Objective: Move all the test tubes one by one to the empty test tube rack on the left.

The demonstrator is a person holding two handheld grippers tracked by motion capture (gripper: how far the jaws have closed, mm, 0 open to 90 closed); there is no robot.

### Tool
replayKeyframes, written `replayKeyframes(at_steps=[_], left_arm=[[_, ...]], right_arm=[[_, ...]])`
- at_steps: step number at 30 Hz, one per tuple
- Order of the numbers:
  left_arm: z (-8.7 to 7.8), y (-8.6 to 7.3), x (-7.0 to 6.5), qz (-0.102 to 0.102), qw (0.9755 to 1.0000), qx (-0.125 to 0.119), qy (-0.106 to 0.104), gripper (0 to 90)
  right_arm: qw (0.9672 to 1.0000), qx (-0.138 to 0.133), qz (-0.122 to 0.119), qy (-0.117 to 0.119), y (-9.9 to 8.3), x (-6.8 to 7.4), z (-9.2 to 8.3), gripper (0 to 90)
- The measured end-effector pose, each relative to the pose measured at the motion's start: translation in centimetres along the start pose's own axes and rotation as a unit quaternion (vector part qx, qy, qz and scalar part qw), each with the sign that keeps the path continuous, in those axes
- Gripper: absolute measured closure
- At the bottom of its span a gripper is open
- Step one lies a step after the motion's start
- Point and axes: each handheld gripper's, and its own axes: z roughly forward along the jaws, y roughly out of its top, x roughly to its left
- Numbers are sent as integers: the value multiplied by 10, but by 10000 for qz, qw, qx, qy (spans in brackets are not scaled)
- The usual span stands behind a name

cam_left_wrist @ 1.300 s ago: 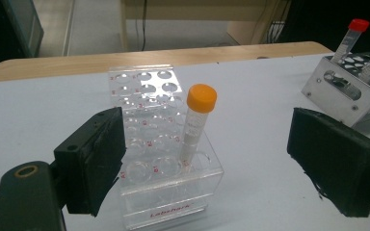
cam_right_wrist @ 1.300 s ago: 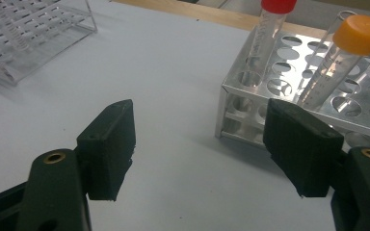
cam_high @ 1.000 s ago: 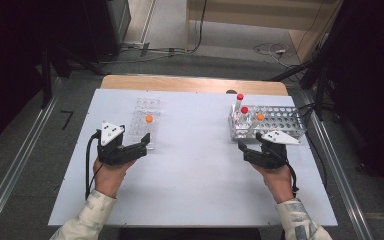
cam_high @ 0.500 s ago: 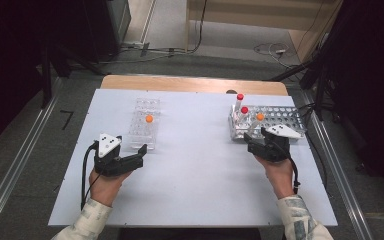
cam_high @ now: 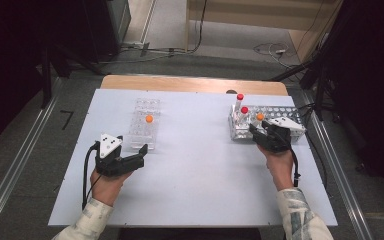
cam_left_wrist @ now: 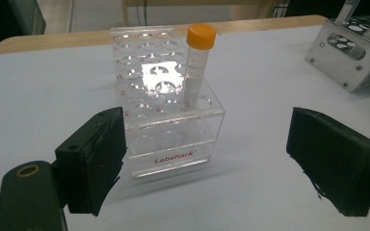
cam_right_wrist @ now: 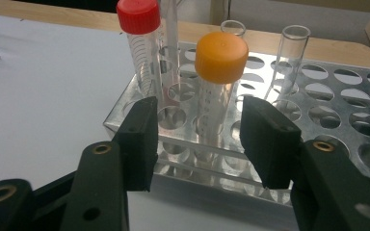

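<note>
Closing in on the metal rack [cam_right_wrist: 318, 91], our right gripper [cam_right_wrist: 197, 139] has its jaws on either side of the orange-capped tube [cam_right_wrist: 219, 86]; the jaws have just been narrowing, yet a gap shows on each side of the tube, so they stand open and nothing is gripped. The tube is clear plastic with printed graduation marks down its wall and a ribbed, round orange screw cap. It stands upright in a hole near the front edge of the rack. Just to its left stands a red-capped tube [cam_right_wrist: 142, 48] of the same make, and 2 uncapped glass tubes [cam_right_wrist: 289, 57] rise behind.

In the high view we see the right gripper [cam_high: 269, 136] at the near-left corner of the metal rack [cam_high: 292, 131], on the right side of the white counter [cam_high: 195, 165], with a second red-capped tube standing farther back.

Our left gripper [cam_left_wrist: 207, 159] hangs with its jaws wide open and empty, facing the clear acrylic rack [cam_left_wrist: 173, 125], which is near but not touched. That rack holds 1 tube with an orange cap [cam_left_wrist: 197, 67], upright towards its right side. In the high view the left gripper [cam_high: 125, 162] sits just below the acrylic rack [cam_high: 145, 125], well apart from the right one.
</note>
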Motion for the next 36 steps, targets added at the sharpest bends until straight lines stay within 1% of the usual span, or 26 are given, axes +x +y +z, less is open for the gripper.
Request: replayKeyframes(at_steps=[3,4,5,6,7,12,17,22,29,32,33,36], left_arm=[[0,0,-1,18,10000,-10,-7,142],[0,0,-1,21,10000,-17,-10,142],[0,0,-1,26,10000,-20,-19,142],[0,0,-1,23,10000,-20,-22,143],[0,0,-1,27,10000,-9,-27,143],[0,0,-1,28,10000,-6,-29,144],[0,0,-1,32,10000,-21,-26,149],[0,0,-2,41,10000,-2,-24,149],[1,-1,-2,43,10000,16,-35,149],[1,-1,-2,35,10000,25,-39,149],[1,-1,-2,37,10000,28,-42,149],[1,-1,-2,37,10000,38,-46,149]], right_arm=[[10000,20,-33,-32,1,0,3,507],[9999,65,-52,-58,1,0,6,530],[9999,65,-52,-58,1,0,6,530],[10000,27,-17,-91,2,0,8,561],[9999,16,-27,-97,2,-1,8,572],[9999,18,17,-121,4,-3,10,602],[9999,27,12,-120,3,-3,13,641],[9999,13,1,-143,3,-4,13,704],[9999,-37,-10,-126,6,-5,12,714],[9998,-174,-35,-134,13,-3,5,716],[9998,-174,-35,-134,13,-3,5,716],[9994,-304,-54,-150,18,-1,-1,716]])
